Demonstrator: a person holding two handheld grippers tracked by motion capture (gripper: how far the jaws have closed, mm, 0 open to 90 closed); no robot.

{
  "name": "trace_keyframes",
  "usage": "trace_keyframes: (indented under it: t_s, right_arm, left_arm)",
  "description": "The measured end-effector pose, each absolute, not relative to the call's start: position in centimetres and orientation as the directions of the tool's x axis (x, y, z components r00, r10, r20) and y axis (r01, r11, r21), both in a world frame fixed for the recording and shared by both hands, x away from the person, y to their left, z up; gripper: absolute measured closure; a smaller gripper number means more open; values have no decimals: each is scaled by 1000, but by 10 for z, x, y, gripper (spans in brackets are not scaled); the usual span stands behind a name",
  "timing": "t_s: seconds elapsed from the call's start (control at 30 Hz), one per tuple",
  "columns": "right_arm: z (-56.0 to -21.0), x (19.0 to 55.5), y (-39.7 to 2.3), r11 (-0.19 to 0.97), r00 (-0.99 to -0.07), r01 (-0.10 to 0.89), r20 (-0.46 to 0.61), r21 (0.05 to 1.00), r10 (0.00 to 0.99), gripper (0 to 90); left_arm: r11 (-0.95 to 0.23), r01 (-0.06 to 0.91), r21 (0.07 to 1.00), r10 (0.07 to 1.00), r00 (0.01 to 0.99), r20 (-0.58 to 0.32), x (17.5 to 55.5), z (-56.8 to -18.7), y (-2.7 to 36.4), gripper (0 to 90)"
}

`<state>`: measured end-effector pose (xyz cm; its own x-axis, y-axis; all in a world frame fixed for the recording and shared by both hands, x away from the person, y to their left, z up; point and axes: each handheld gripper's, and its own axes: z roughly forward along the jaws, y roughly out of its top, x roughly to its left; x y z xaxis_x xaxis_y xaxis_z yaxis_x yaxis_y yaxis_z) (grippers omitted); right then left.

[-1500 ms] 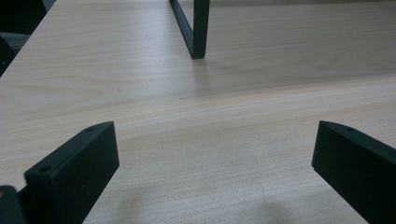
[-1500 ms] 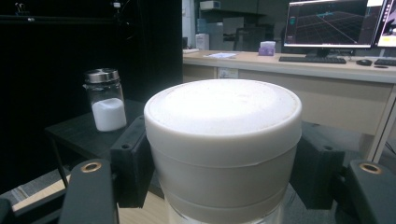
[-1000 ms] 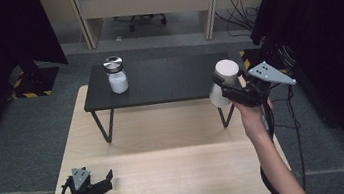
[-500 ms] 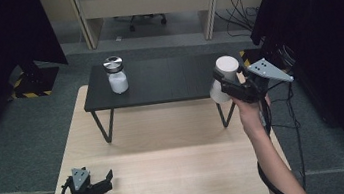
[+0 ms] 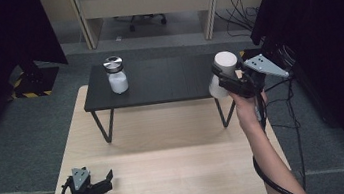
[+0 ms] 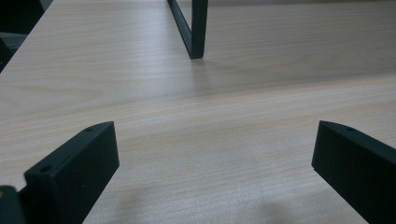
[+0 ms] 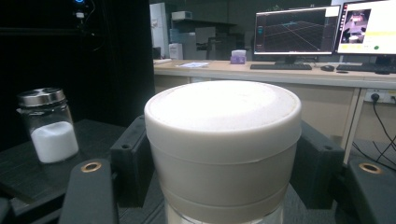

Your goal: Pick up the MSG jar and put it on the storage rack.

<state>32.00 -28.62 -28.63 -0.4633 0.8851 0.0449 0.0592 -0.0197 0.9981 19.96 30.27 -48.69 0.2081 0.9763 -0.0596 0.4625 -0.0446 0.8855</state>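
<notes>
My right gripper [image 5: 225,81] is shut on a white-lidded jar [image 5: 224,67] and holds it upright above the right end of the small black table [image 5: 168,80]. Up close in the right gripper view, the jar's cream lid [image 7: 224,123] sits between the two black jaws, which press on its sides. A glass jar with a metal lid and white powder [image 5: 116,75] stands on the black table's left part, also seen at the left as the glass jar [image 7: 48,125]. My left gripper [image 5: 103,181] rests open near the wooden table's front left edge; nothing lies between its fingers [image 6: 74,172].
The black table stands on a pale wooden tabletop [image 5: 166,143]; one of its thin black legs [image 6: 194,28] rises ahead of the left gripper. A desk with monitors [image 7: 299,32] stands behind. Dark curtains flank both sides, and cables lie on the floor at the right.
</notes>
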Motion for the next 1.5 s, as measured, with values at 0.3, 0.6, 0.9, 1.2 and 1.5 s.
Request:
trace_keyframes:
  t_s: [0.3,0.6,0.9,1.2,1.5]
  right_arm:
    - [-290,331,-285,-24,-443,62,49,998,895,337]
    - [-291,343,-282,-18,-427,53,39,998,904,337]
    - [-289,356,-277,-16,-414,49,35,999,909,337]
    - [-290,366,-274,-11,-404,49,30,999,914,336]
    - [-294,370,-272,-6,-391,38,21,999,920,336]
  left_arm:
    - [-42,462,886,977,206,-61,199,-487,303,0]
    - [-35,460,887,977,203,-66,199,-487,303,0]
    - [-31,459,888,977,201,-69,199,-487,304,0]
    - [-31,459,888,977,201,-70,199,-487,304,0]
    - [-29,460,888,978,198,-70,199,-487,304,0]
